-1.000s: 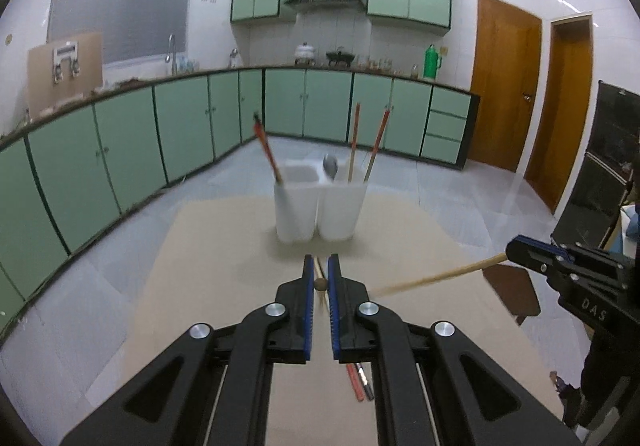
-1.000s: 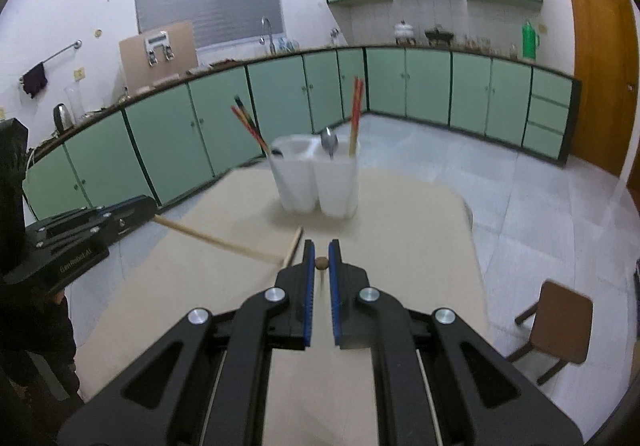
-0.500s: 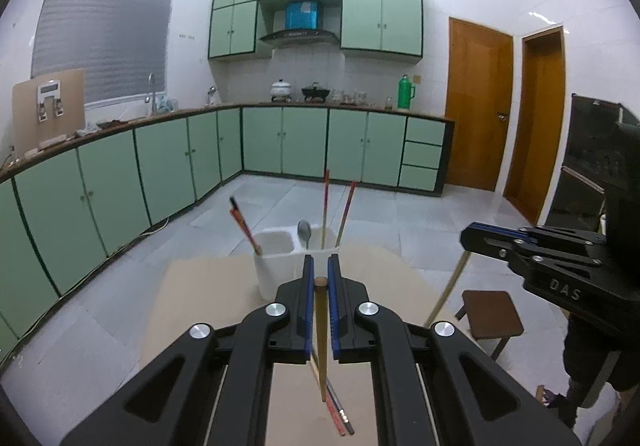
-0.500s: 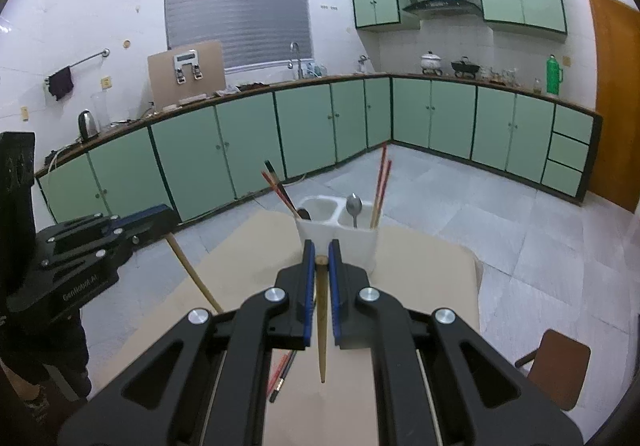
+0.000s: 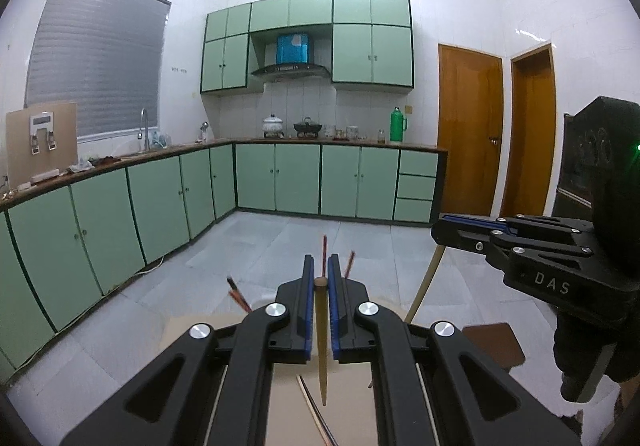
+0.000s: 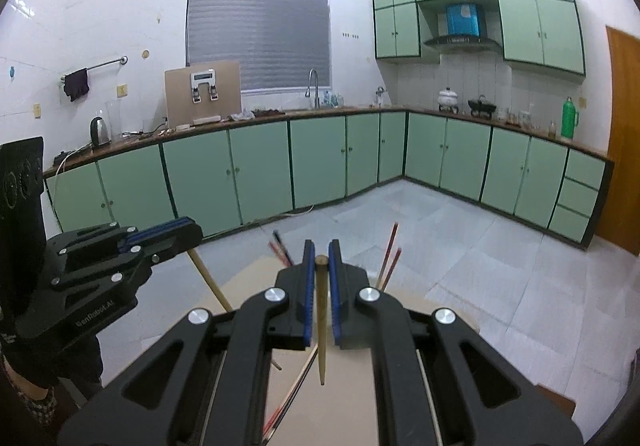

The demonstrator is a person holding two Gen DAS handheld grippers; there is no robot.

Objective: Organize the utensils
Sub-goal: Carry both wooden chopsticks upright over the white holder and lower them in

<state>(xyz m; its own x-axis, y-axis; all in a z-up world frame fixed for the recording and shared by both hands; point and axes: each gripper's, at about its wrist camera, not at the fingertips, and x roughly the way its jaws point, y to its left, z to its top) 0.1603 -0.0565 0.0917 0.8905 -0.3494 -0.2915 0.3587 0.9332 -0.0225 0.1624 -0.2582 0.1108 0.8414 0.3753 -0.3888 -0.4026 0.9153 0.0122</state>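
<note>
My left gripper (image 5: 319, 278) is shut on a wooden chopstick (image 5: 321, 342) that hangs point down above the beige table (image 5: 352, 406). My right gripper (image 6: 321, 258) is shut on a second wooden chopstick (image 6: 321, 326), also hanging point down. Each gripper shows in the other view: the right gripper (image 5: 472, 226) with its stick (image 5: 426, 282), the left gripper (image 6: 168, 232) with its stick (image 6: 210, 280). The holder is hidden behind the jaws; only the red chopstick tips (image 5: 324, 246) (image 6: 390, 254) standing in it show. Loose chopsticks (image 5: 316, 414) (image 6: 290, 394) lie on the table.
A brown stool (image 5: 496, 342) stands to the right of the table. Green kitchen cabinets (image 5: 320, 182) line the far walls, with tiled floor (image 6: 460, 246) between them and the table.
Both grippers have lifted and tilted upward with their chopsticks, which swung from lying level to hanging point down. The holder has dropped out of sight behind the jaws.
</note>
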